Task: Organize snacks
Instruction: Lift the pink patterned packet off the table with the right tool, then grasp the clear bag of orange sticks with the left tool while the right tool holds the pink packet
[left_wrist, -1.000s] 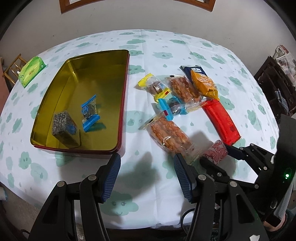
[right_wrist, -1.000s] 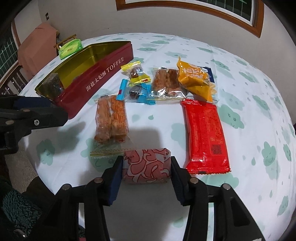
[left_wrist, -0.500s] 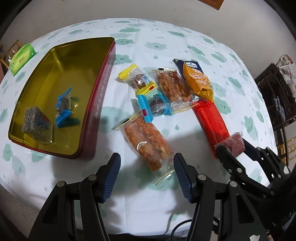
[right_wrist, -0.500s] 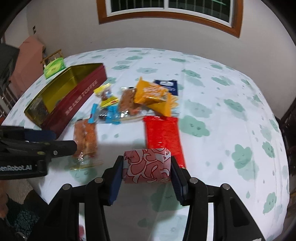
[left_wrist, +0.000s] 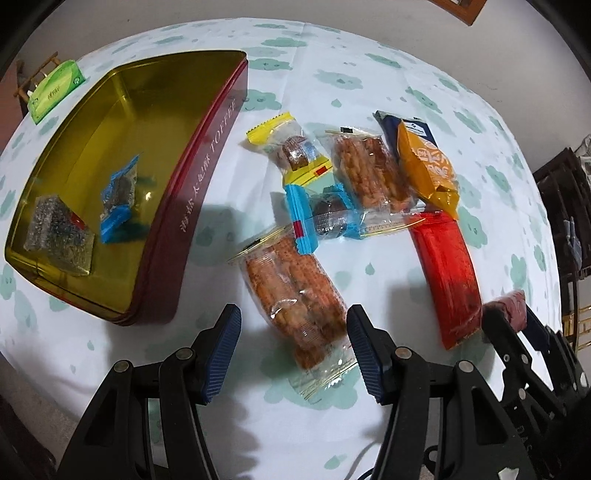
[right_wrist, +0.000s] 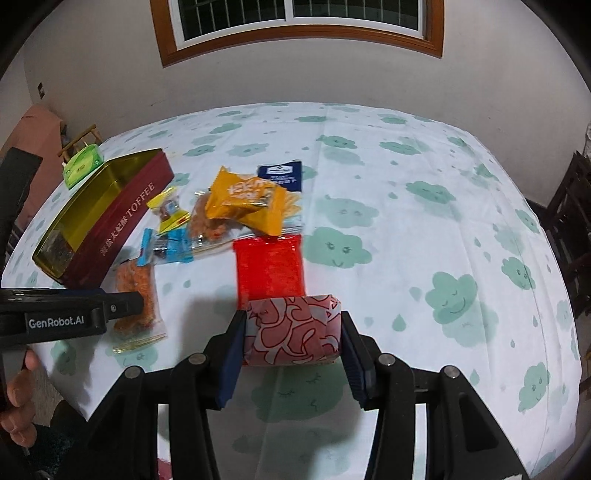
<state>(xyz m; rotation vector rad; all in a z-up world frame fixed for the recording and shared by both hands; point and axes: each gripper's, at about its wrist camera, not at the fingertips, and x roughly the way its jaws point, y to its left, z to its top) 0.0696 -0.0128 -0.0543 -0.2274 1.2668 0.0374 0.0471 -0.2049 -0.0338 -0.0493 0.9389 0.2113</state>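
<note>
My right gripper (right_wrist: 291, 334) is shut on a pink-and-white patterned snack packet (right_wrist: 295, 332) and holds it above the table's near edge; the packet (left_wrist: 511, 312) also shows at the right of the left wrist view. My left gripper (left_wrist: 293, 354) is open, pointing steeply down. The near end of a clear packet of orange crackers (left_wrist: 291, 295) lies between its fingers, untouched. Left of it stands a red toffee tin (left_wrist: 207, 177) with a gold inside, holding a dark seaweed packet (left_wrist: 59, 232) and a blue-wrapped sweet (left_wrist: 120, 195).
More snacks lie behind the crackers: a yellow-wrapped sweet (left_wrist: 291, 151), a blue-wrapped one (left_wrist: 321, 214), a second cracker packet (left_wrist: 369, 173), an orange bag (left_wrist: 430, 170) and a long red packet (left_wrist: 447, 266). A green tissue pack (left_wrist: 55, 90) sits far left. Dark furniture (left_wrist: 565, 184) stands right of the table.
My left gripper has moved right and down over the cracker packet. My right gripper has lifted the pink packet off the cloth, and its view has tipped up to the window.
</note>
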